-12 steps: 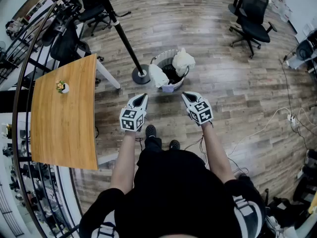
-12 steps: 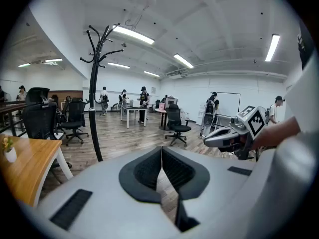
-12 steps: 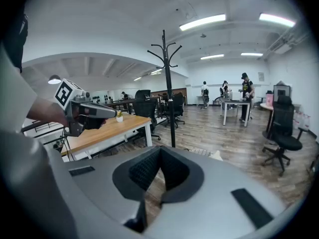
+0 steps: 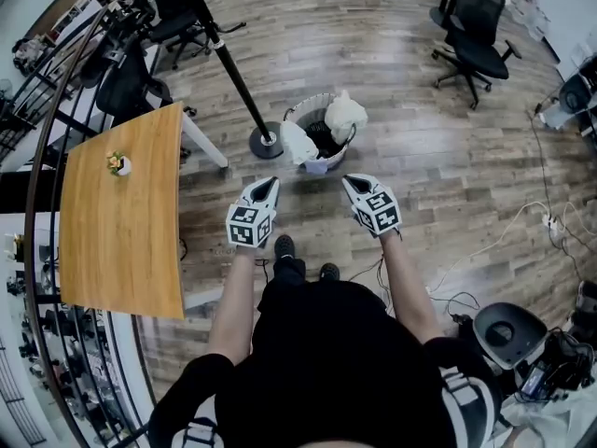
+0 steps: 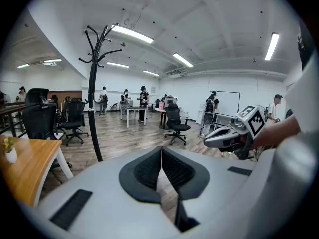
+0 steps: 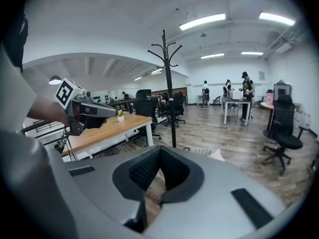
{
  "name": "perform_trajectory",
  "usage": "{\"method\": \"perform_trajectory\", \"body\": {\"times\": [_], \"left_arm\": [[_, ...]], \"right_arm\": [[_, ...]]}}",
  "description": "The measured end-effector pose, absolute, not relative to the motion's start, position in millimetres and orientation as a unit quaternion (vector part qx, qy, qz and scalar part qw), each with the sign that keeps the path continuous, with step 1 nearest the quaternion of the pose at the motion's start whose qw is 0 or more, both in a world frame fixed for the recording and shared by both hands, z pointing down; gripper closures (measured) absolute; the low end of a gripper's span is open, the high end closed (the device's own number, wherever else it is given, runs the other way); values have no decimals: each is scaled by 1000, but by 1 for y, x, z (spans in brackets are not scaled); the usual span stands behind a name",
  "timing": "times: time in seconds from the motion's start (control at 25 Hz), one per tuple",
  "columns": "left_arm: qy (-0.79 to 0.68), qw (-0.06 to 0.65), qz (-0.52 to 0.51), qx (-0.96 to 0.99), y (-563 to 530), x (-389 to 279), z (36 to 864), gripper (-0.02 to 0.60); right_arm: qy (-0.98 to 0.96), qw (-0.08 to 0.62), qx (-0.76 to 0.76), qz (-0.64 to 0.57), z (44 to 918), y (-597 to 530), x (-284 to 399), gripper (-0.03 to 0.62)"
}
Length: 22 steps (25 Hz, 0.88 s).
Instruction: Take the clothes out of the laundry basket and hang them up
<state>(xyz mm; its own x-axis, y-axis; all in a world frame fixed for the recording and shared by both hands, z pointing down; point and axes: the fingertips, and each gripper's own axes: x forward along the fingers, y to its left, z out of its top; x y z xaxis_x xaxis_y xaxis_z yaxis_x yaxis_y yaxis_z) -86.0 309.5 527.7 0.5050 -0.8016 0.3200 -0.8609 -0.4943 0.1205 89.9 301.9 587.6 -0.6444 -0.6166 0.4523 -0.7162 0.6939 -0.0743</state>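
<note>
straight ahead on the wooden floor, the laundry basket [image 4: 303, 102] sits just beside the coat stand [image 4: 238, 82], handy for hanging. white clothes [image 4: 345, 115] are heaped in it, one soft bundle bulging over the far rim, another piece [image 4: 298, 143] draped over the near side. left hand-held gripper [image 4: 269, 183] and right hand-held gripper [image 4: 349, 181] hover short of the basket, jaws pressed together on nothing (a ready pose, i'd judge, flanking the first reach). nothing hung yet, hooks bare.
</note>
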Motion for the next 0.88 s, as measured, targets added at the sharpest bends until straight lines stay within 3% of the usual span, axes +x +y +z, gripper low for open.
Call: {"method": "perform_trajectory", "body": {"times": [0.88], "left_arm": [[-497, 130, 110, 851, 324, -93, 526, 558]], "right_arm": [[-896, 193, 379, 128, 588, 312, 91, 585]]}}
